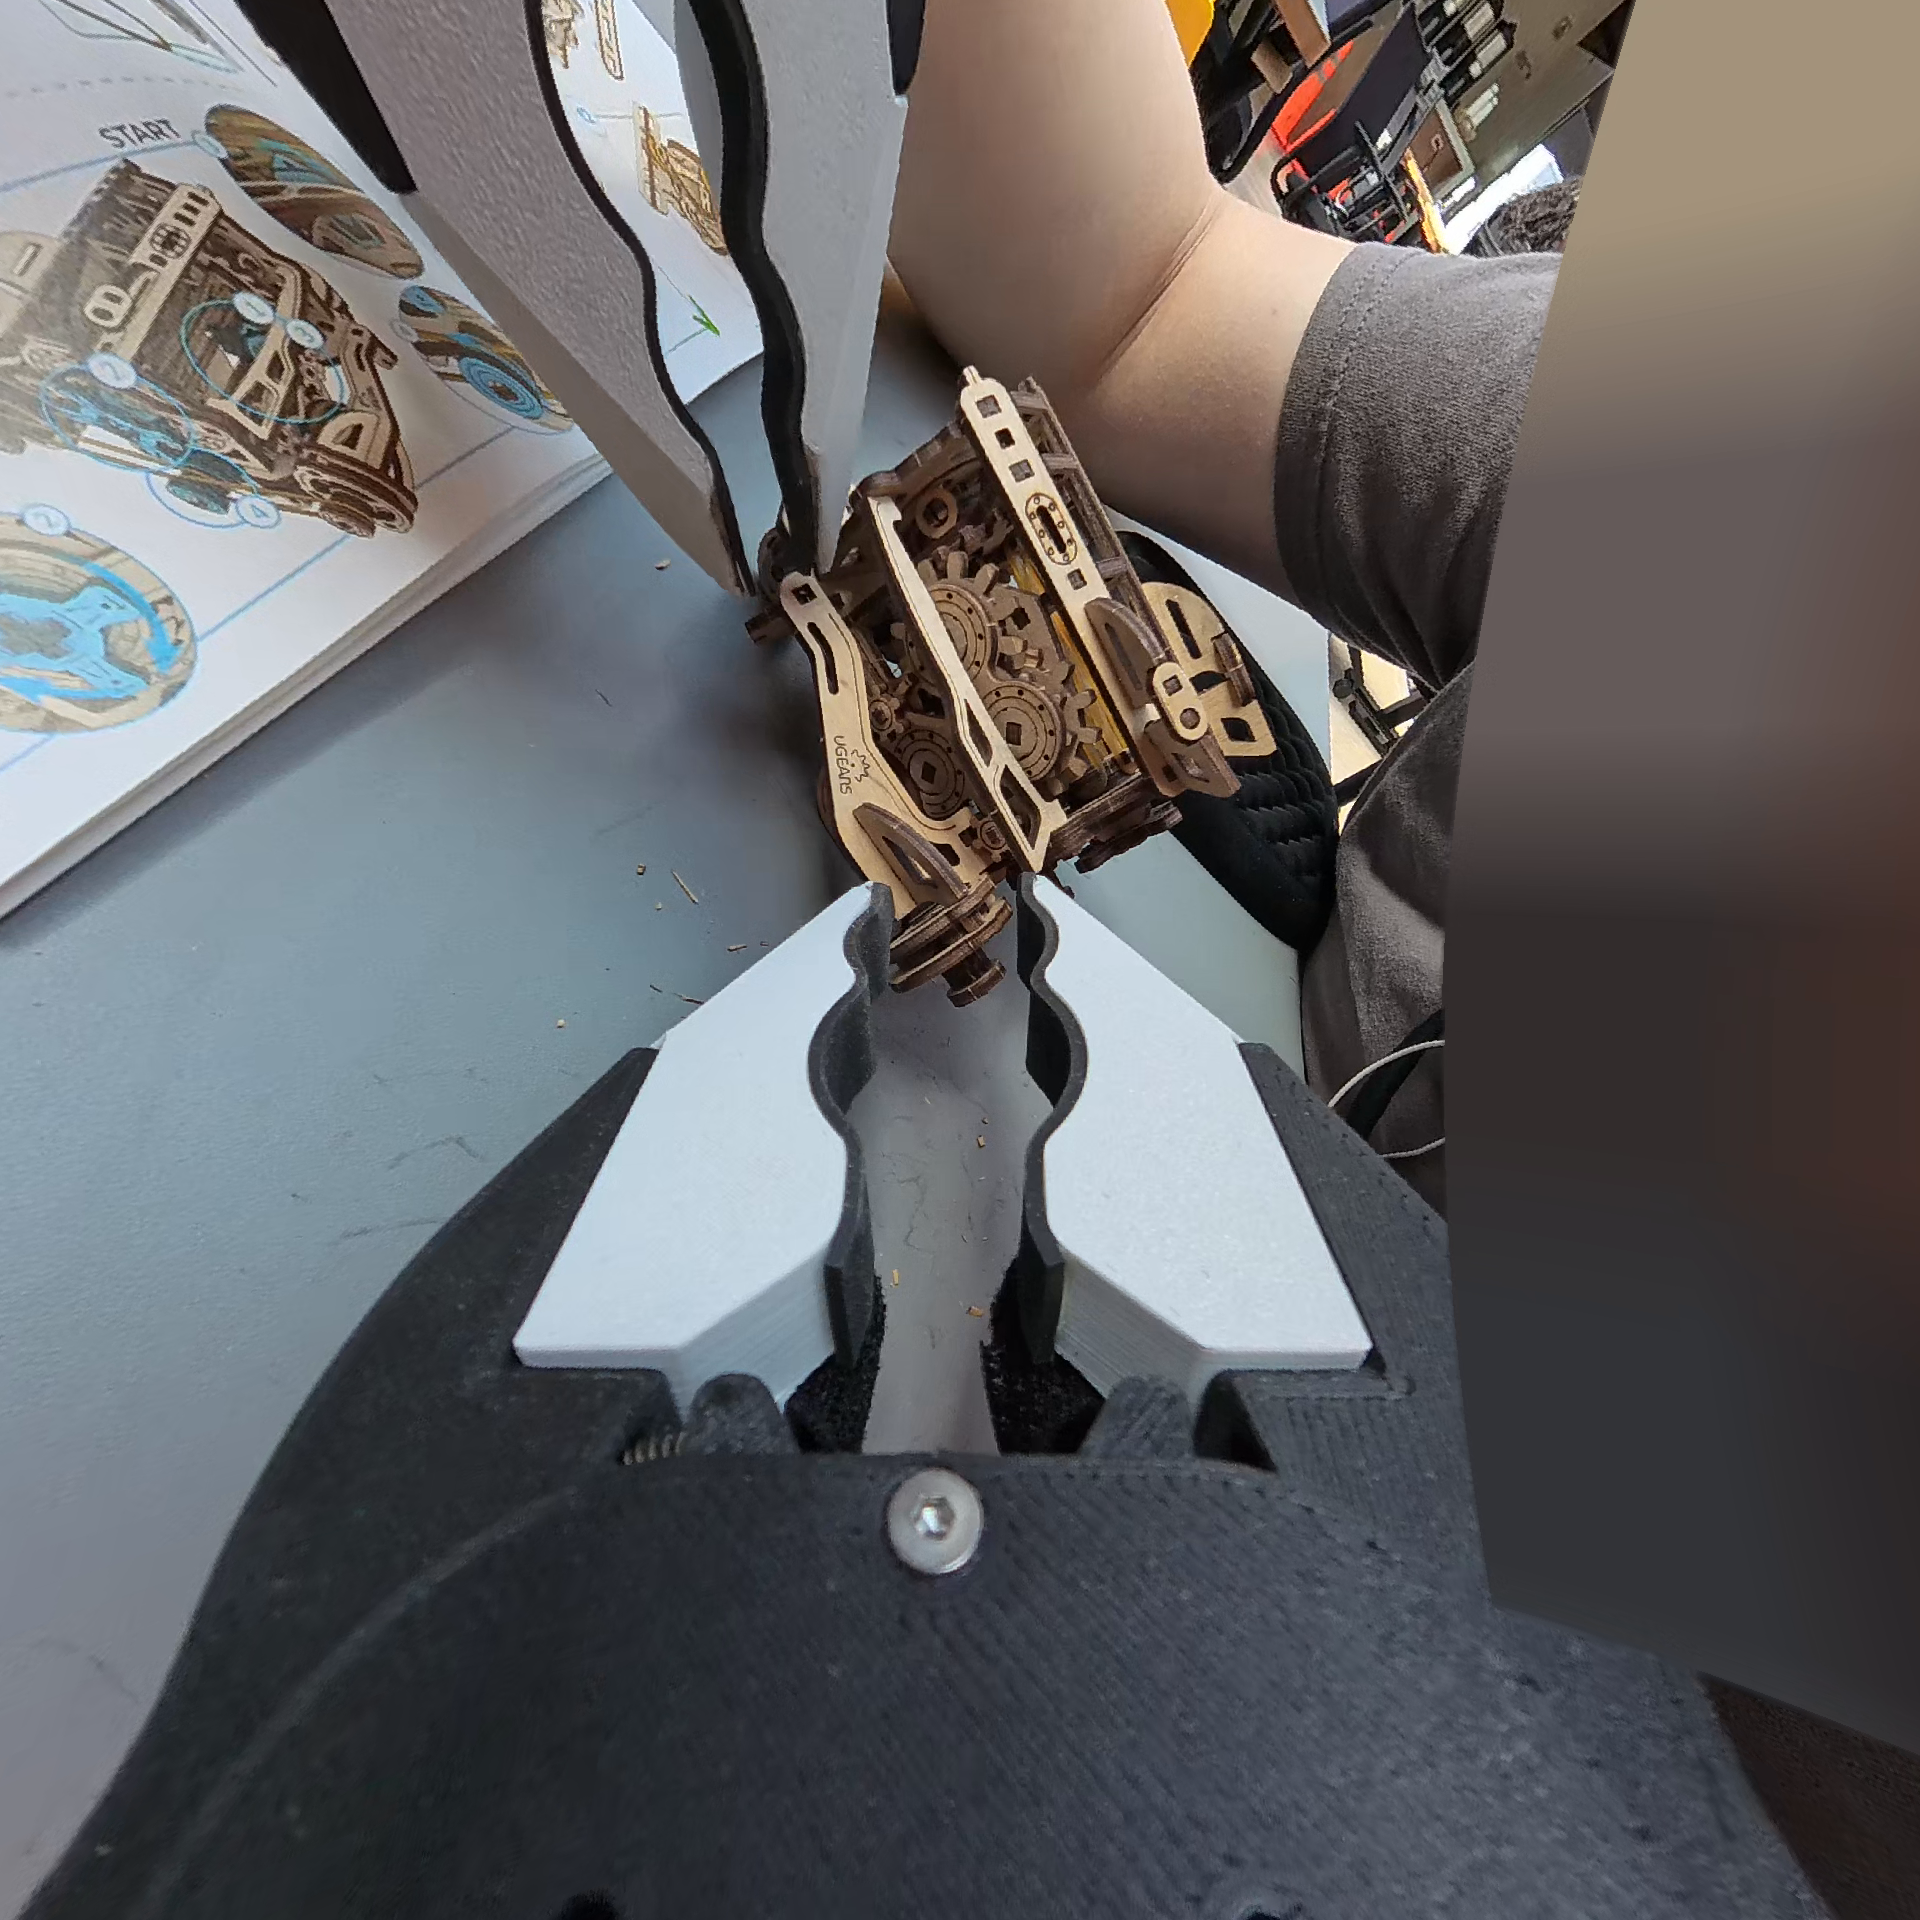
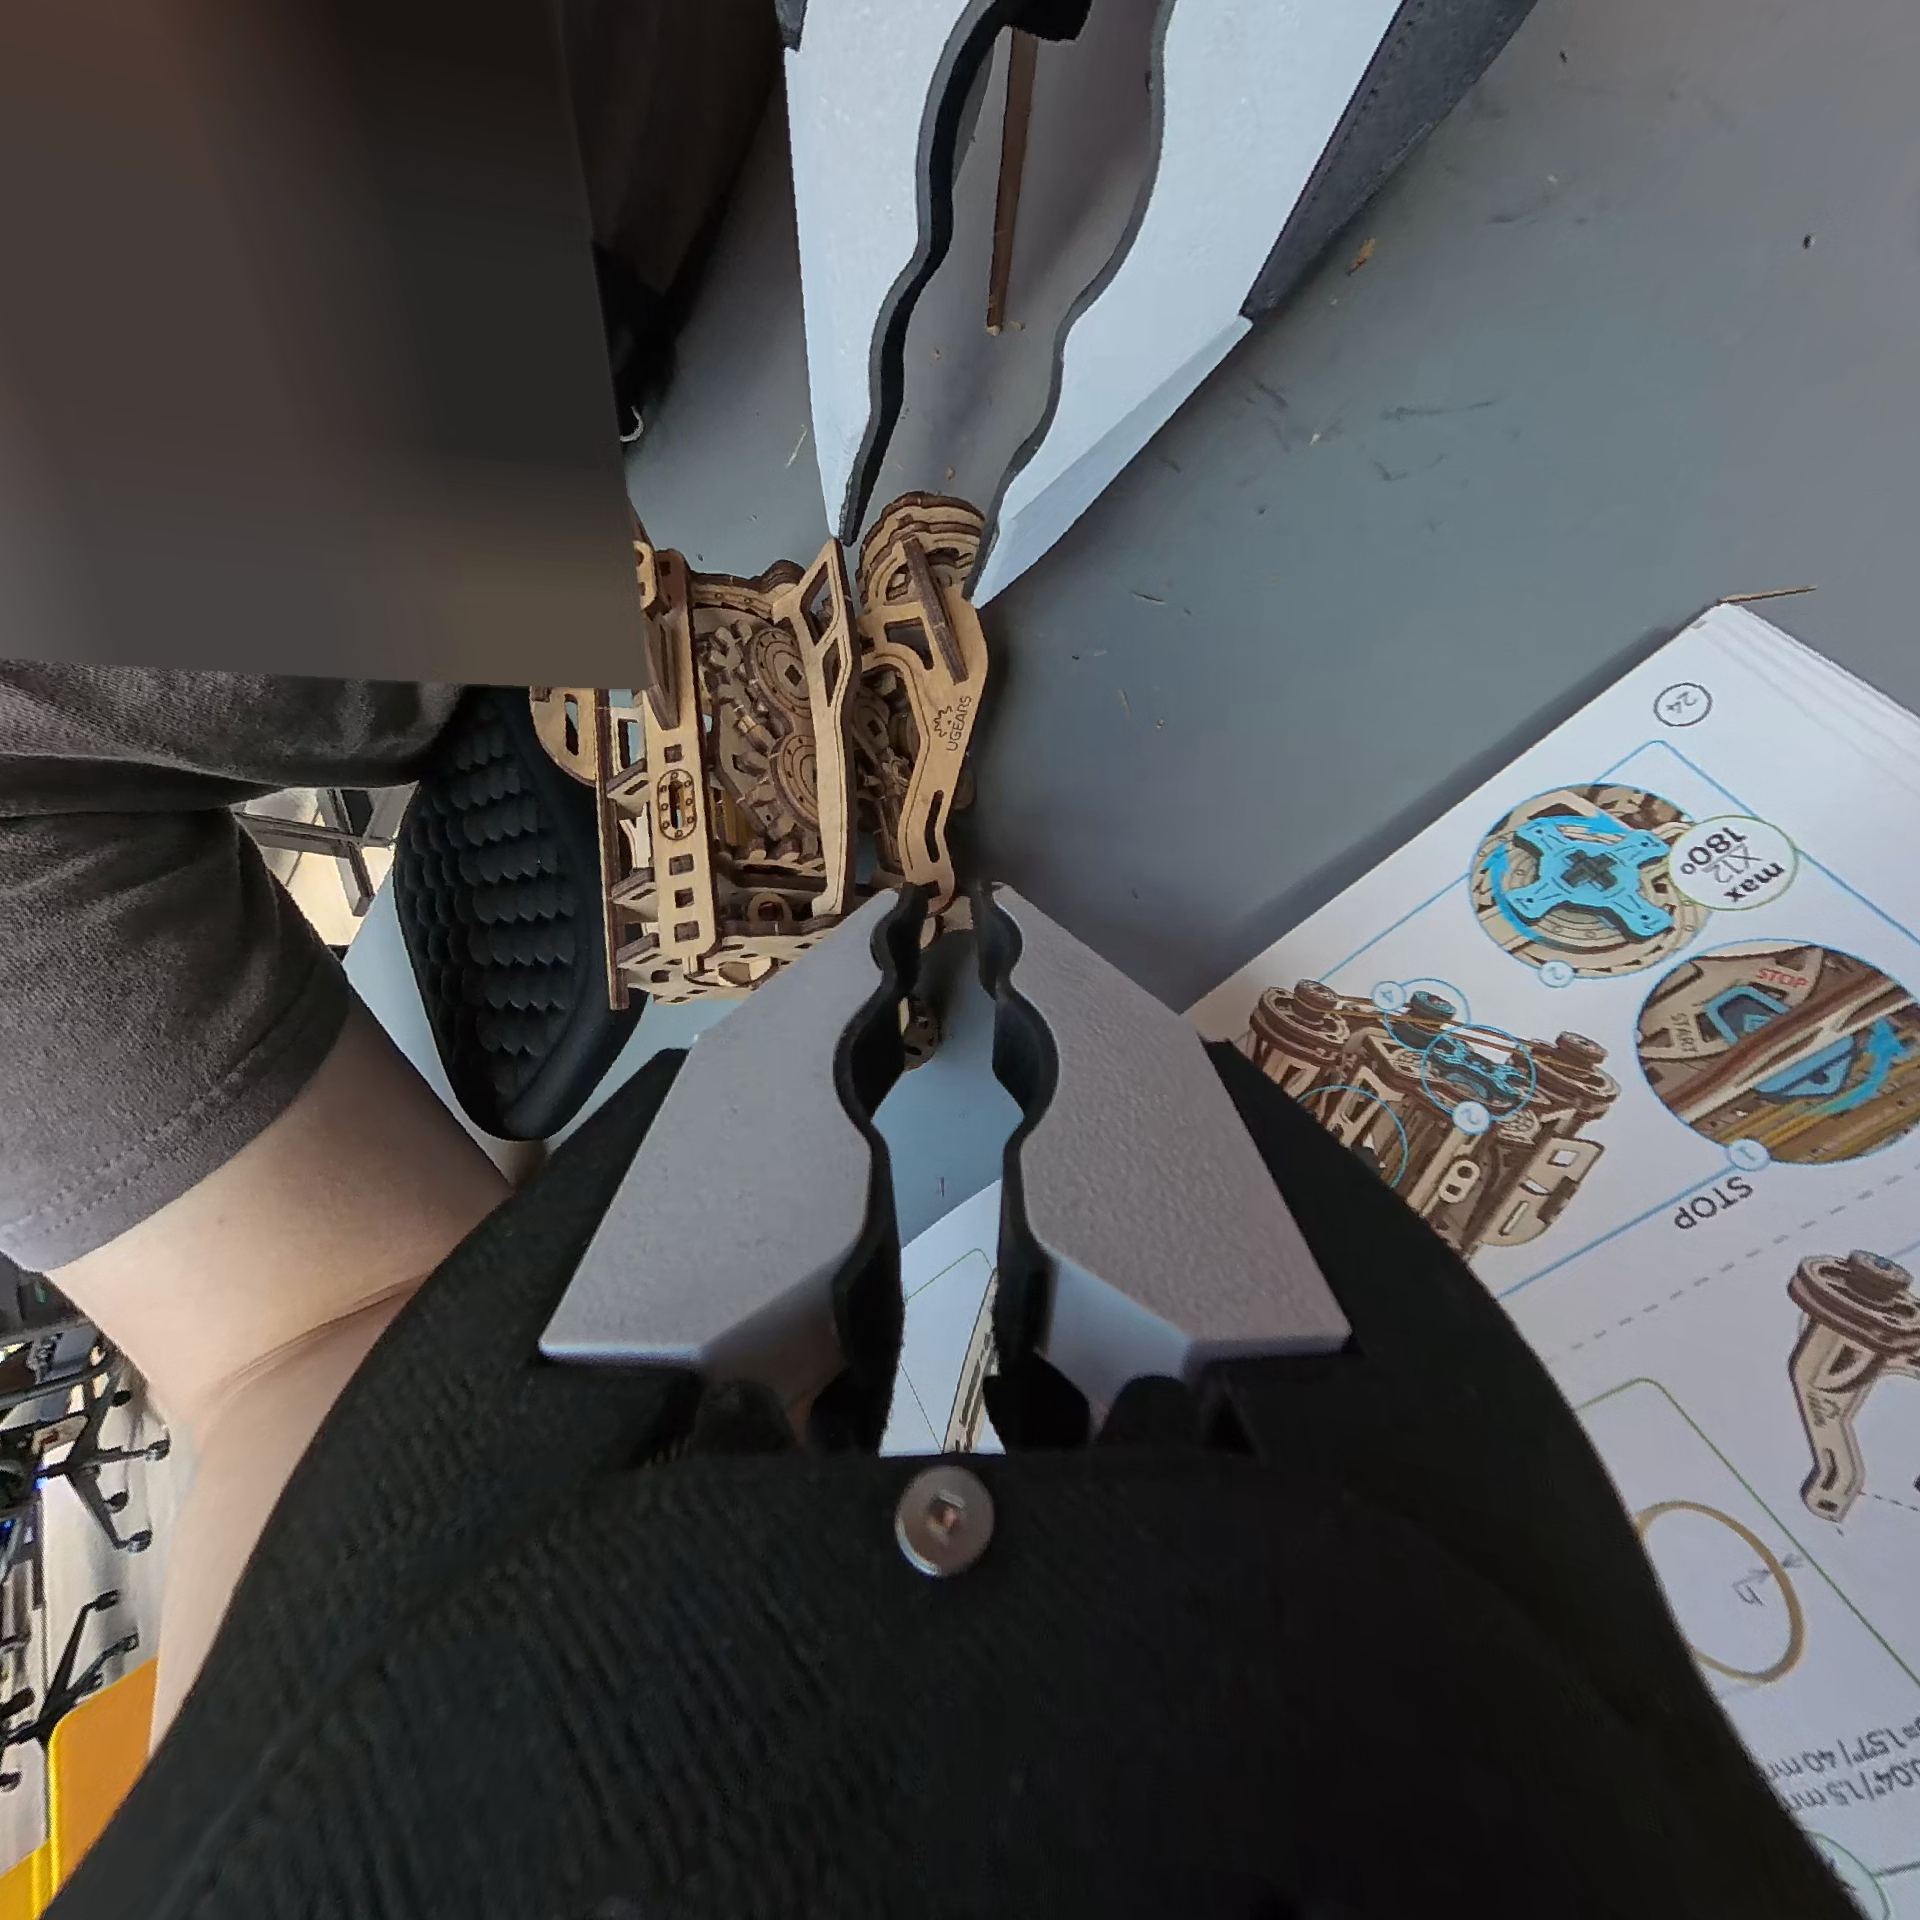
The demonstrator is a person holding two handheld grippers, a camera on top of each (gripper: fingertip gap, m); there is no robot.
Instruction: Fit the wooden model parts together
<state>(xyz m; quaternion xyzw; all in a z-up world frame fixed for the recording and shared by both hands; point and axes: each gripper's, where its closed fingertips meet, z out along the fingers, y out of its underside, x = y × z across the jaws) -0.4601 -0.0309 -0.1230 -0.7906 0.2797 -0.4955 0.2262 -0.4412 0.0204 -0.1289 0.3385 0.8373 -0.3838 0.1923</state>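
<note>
Left gripper (image 1: pixel 954 935): jaws part-open around the stacked wooden hub at the lower corner of the wooden model (image 1: pixel 997 665). The left pad (image 1: pixel 868 935) touches the hub; a sliver of gap shows at the right pad, so I judge this a one-sided hold at best.
Model position: lifted off the grey table (image 1: pixel 364 935), tilted, spanning from the left gripper's tips up to the right gripper's tips; the gear stack sits ahead of the left fingers.
Right gripper (image 2: pixel 948 906): jaws nearly closed on the thin curved side arm (image 2: pixel 930 769) at the model's edge, both pads (image 2: pixel 902 935) against it.
Risk, left side: the round hub could roll or slide out between the pads if the model is twisted, since only one pad clearly bears on it.
Risk, middle: pushing the two grippers together could bend the thin plywood frames or jam the gears.
Risk, right side: the side arm is slender and slotted; extra squeeze or a levering motion could snap it or pull it from its joint.
Beyond the right fingers: the instruction booklet (image 2: pixel 1558 987) lies flat, clear of the work.
</note>
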